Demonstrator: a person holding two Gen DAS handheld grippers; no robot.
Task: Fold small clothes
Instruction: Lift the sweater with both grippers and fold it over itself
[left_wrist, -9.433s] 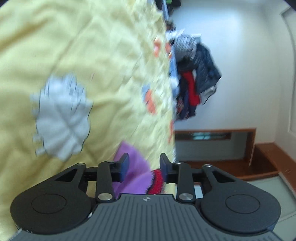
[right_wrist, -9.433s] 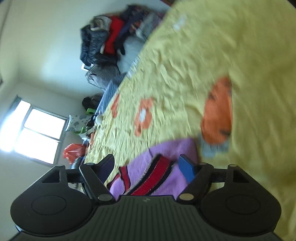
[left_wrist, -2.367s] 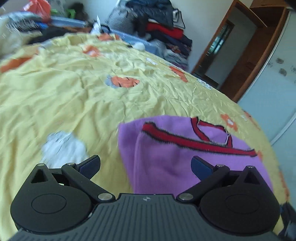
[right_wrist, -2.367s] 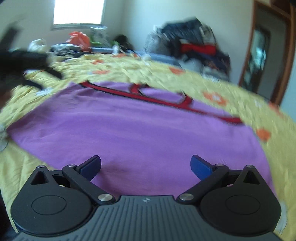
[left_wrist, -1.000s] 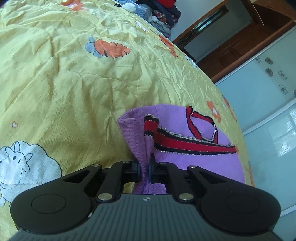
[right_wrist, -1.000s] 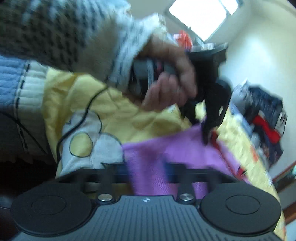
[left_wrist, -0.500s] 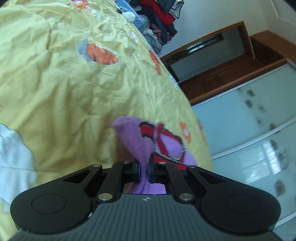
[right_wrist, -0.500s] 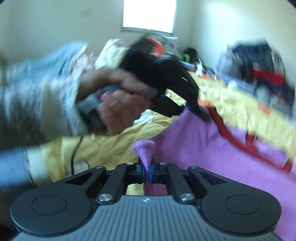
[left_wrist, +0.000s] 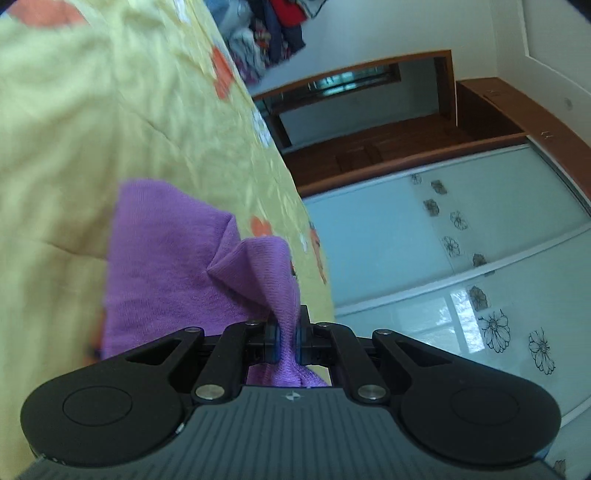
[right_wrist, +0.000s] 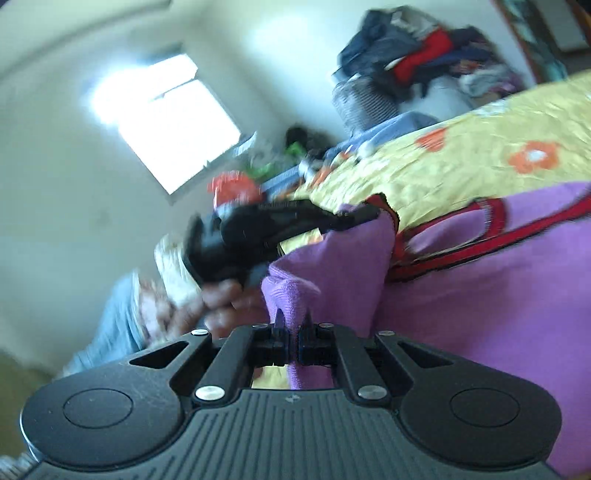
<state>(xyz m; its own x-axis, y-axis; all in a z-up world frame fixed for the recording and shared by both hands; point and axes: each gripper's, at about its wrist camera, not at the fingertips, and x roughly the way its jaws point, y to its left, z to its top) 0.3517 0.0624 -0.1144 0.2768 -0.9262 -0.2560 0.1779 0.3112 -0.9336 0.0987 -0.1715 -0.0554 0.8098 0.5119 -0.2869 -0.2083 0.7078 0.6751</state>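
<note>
A small purple knit top (left_wrist: 177, 266) with red and black trim (right_wrist: 480, 236) lies partly lifted over the yellow bedspread (left_wrist: 92, 122). My left gripper (left_wrist: 287, 343) is shut on a bunched purple edge that rises between its pads. My right gripper (right_wrist: 293, 341) is shut on another purple corner (right_wrist: 291, 295). In the right wrist view the other gripper (right_wrist: 354, 216) shows at the far side, pinching the garment's upper edge, with a hand (right_wrist: 229, 299) and a pale sleeve behind it. The views are tilted and blurred.
A pile of dark and red clothes (right_wrist: 413, 62) sits at the far end of the bed. The bed's edge (left_wrist: 295, 192) drops toward a wooden doorway (left_wrist: 369, 122) and glass wardrobe doors with flower prints (left_wrist: 461, 258). A bright window (right_wrist: 166, 118) lies behind.
Both grippers have swung sideways and rolled, carrying the purple top's edges with them. The garment is now lifted and folding over itself; its red trim has left the left wrist view.
</note>
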